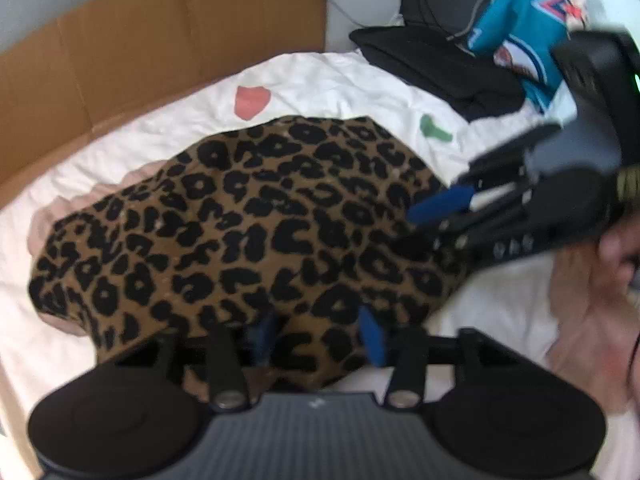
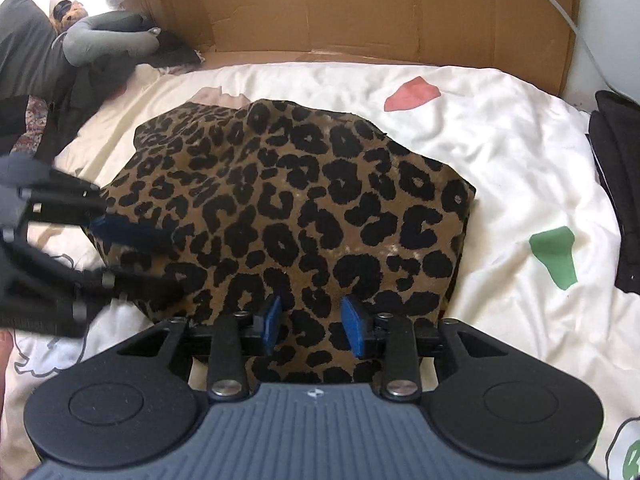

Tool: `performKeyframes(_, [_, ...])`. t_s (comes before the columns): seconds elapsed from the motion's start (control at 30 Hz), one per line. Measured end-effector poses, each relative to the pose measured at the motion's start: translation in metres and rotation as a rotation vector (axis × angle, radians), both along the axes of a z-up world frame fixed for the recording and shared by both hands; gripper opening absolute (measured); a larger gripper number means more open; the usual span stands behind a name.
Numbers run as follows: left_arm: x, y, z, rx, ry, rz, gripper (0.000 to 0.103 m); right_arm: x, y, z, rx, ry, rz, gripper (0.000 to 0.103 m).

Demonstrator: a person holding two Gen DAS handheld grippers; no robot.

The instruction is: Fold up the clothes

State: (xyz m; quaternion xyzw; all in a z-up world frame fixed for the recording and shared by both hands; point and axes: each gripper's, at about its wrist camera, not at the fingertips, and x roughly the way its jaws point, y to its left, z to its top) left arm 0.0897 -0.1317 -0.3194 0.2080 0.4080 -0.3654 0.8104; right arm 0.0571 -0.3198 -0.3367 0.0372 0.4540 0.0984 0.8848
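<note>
A white duvet printed with pink and green shapes covers the bed, with a wall of flattened brown cardboard standing along its far edge. On the middle of the duvet lies the folded brown leopard-print garment, a pale pink cloth edge showing from under its far side. At the duvet's right end sit a stack of folded black clothes and a teal printed jersey; at the left end a grey stuffed toy rests on dark bedding.

The right gripper hangs over the garment's near edge, its blue pads apart with leopard fabric seen between them, though whether they touch it is hard to judge. The left gripper, motion-blurred, stands with its blue fingers spread over the garment's near-left edge, gripping nothing.
</note>
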Motion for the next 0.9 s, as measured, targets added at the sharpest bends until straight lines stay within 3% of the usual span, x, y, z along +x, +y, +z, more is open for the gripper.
performKeyframes(0.03, [0.000, 0.002, -0.001, 0.019, -0.018, 0.009, 0.075, 0.000, 0.001, 0.000, -0.003, 0.000, 0.004, 0.041])
performKeyframes(0.07, [0.001, 0.005, -0.002, 0.038, -0.022, 0.023, 0.077, 0.000, 0.000, 0.000, -0.001, 0.000, 0.003, 0.041])
performKeyframes(0.33, [0.007, 0.036, -0.013, 0.069, -0.023, 0.072, 0.078, -0.001, 0.001, -0.004, 0.001, -0.007, 0.014, 0.047])
performKeyframes(0.47, [0.017, 0.069, -0.022, 0.053, 0.044, 0.211, 0.078, 0.000, 0.001, -0.006, -0.008, -0.009, 0.031, 0.047])
performKeyframes(0.57, [0.018, 0.086, -0.025, 0.071, 0.053, 0.256, 0.078, 0.001, 0.001, -0.006, -0.011, -0.005, 0.033, 0.047])
performKeyframes(0.77, [0.021, 0.098, -0.009, 0.074, 0.052, 0.307, 0.058, -0.002, -0.001, 0.000, 0.014, 0.007, -0.016, 0.048])
performKeyframes(0.9, [0.022, 0.097, 0.010, 0.001, 0.042, 0.320, 0.046, -0.009, -0.002, 0.008, 0.018, -0.004, -0.025, 0.048])
